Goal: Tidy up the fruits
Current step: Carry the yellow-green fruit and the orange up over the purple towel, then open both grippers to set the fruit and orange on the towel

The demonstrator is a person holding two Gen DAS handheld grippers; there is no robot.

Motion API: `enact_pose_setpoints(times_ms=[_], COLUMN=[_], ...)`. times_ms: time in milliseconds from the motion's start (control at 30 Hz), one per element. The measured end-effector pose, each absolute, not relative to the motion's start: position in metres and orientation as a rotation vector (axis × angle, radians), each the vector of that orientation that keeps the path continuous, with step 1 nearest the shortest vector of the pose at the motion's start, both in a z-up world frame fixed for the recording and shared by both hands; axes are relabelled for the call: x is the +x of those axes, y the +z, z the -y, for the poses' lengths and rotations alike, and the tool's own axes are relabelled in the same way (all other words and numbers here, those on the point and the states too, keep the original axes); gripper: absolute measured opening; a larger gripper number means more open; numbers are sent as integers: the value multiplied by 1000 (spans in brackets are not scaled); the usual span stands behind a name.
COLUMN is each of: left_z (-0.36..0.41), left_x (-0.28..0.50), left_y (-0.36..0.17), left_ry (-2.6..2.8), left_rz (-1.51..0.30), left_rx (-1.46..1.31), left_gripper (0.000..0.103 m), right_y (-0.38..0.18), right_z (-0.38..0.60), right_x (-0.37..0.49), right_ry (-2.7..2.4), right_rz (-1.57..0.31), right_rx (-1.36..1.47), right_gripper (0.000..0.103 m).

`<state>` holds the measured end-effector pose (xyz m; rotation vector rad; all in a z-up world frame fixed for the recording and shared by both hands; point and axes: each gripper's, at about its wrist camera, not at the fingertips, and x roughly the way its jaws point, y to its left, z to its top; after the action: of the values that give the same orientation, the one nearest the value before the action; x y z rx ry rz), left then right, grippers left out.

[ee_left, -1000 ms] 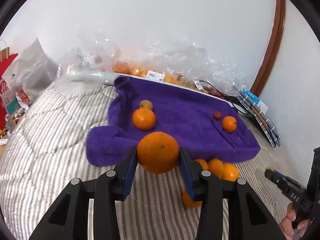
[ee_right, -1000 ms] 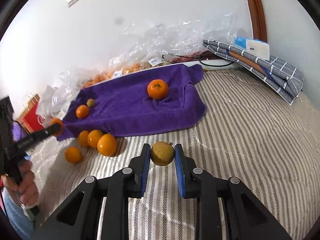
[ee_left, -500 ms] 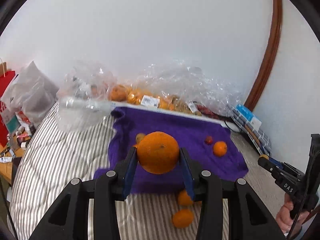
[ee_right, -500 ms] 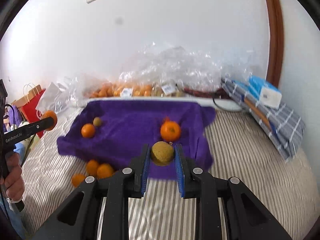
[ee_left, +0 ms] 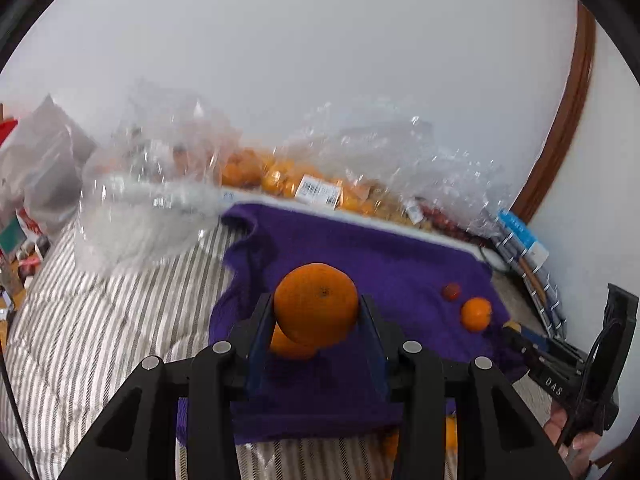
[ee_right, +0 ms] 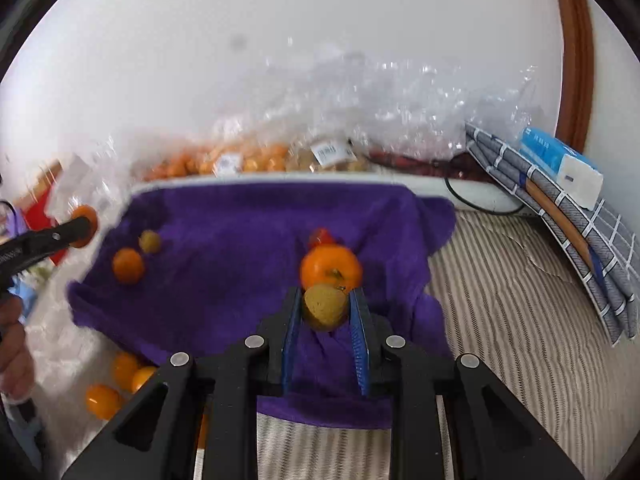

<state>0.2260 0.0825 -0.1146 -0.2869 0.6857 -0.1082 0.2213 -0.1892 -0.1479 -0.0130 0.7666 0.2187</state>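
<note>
Both grippers advanced over the towel [ee_left: 400,264]: left gripper [ee_left: 316,312] clamps one orange [ee_left: 316,308], right gripper [ee_right: 325,308] one yellowish fruit [ee_right: 324,306].

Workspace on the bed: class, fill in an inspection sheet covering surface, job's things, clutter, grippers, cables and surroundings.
Surface: striped bedding under a purple towel.
Job's things: oranges on the towel, loose oranges beside it.
Clutter: plastic bags, folded checked cloth.
Grippers: left gripper shut on a large orange; right gripper shut on a yellow-green fruit.
Cables: black loop.
Surroundings: white wall.
</note>
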Motion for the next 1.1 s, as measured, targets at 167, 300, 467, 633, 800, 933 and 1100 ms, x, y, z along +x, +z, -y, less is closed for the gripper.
enact_pose_setpoints(times_ms=[167, 300, 467, 633, 800, 933, 1100], left_z=[-77, -70, -71, -72, -68, -68, -69], left_x=[227, 229, 231, 233, 236, 236, 236], left_y=[-128, -138, -144, -149, -156, -155, -153], left_ry=[-106, -106, -69, -70, -63, -70, -69], left_rz=[-727, -765, -803, -840, -871, -875, -873], left_rx=[-271, -264, -259, -267, -250, -253, -252], left_gripper=[40, 40, 40, 40, 40, 40, 40], right_y=[-159, -167, -172, -173, -169, -165, -157], right_z=[190, 191, 186, 188, 192, 189, 185], right_x=[227, 232, 234, 232, 229, 222, 215], right_ry=[234, 253, 240, 229, 198, 158, 149], right_rz=[-802, -841, -848, -842, -813, -781, -735], right_rx=[-5, 39, 20, 16, 19, -32, -54], right_gripper=[24, 24, 24, 30, 53, 54, 54])
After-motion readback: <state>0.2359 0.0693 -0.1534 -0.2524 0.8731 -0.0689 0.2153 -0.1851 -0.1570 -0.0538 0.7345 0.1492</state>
